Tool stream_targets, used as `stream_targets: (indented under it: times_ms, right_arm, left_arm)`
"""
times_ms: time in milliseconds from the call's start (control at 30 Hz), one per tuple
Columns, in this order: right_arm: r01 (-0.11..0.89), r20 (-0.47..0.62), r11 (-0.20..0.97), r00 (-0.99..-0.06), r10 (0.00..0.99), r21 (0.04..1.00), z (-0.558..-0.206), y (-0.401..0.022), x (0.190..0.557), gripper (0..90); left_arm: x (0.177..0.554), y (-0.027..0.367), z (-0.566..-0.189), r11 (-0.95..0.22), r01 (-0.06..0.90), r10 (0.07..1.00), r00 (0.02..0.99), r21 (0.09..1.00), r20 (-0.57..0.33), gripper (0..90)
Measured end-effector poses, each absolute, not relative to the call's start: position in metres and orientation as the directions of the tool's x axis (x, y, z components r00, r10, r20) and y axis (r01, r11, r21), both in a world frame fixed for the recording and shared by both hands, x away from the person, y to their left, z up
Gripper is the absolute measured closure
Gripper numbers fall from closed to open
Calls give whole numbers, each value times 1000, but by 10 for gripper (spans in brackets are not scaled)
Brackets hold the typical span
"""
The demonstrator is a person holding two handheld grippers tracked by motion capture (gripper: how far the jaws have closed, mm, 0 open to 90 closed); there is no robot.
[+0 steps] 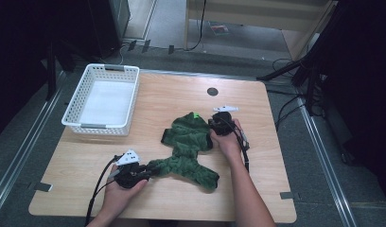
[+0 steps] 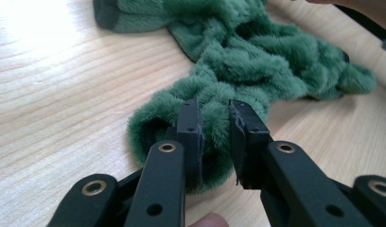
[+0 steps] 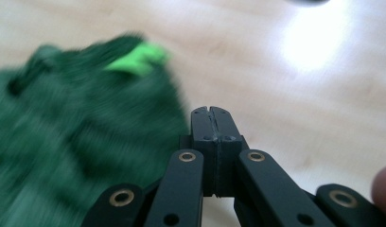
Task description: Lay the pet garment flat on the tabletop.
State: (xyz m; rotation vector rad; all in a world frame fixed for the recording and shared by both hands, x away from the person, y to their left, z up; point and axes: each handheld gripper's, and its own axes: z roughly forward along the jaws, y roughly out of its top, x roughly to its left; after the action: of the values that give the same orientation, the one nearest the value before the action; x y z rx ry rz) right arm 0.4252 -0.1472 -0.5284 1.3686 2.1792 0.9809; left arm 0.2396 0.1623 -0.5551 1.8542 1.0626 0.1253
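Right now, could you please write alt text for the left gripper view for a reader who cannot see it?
The left tool pinches a fold at the end of a fuzzy green garment between its two black jaws. The garment lies crumpled on a light wooden table.

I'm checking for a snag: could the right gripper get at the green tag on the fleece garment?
Probably yes. The right gripper, jaws shut on nothing, sits at the edge of the green garment, and the tag lies uncovered nearby; it would have to open first.
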Motion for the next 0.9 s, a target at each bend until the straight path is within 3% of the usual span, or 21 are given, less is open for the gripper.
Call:
stream_targets:
  times_ms: [200,267,367,433,533,667,767,900]
  right_arm:
    - [594,-6,279,-419,908,754,-522,-146,449,900]
    - [613,44,231,-400,916,755,-521,-150,452,900]
    - [644,189,169,-448,874,746,-517,-155,446,683]
    - [628,190,222,-520,833,746,-518,-152,435,602]
    - [633,166,267,-539,826,726,-525,-147,424,521]
    - [628,109,295,-522,846,720,-538,-142,422,641]
    - [617,74,291,-495,866,731,-541,-142,426,849]
    - [611,48,300,-486,872,733,-540,-139,439,888]
  left_arm:
    - [242,158,-554,-125,633,740,573,764,-353,781]
    - [240,153,-554,-130,633,744,571,763,-347,771]
    - [238,150,-554,-147,622,747,580,769,-326,718]
    - [238,152,-553,-136,624,746,575,769,-335,691]
    - [236,155,-551,-146,618,756,573,773,-315,658]
    - [235,158,-553,-163,628,770,563,761,-300,689]
    - [236,160,-552,-151,657,771,546,739,-328,764]
    - [237,158,-552,-143,666,765,544,732,-345,801]
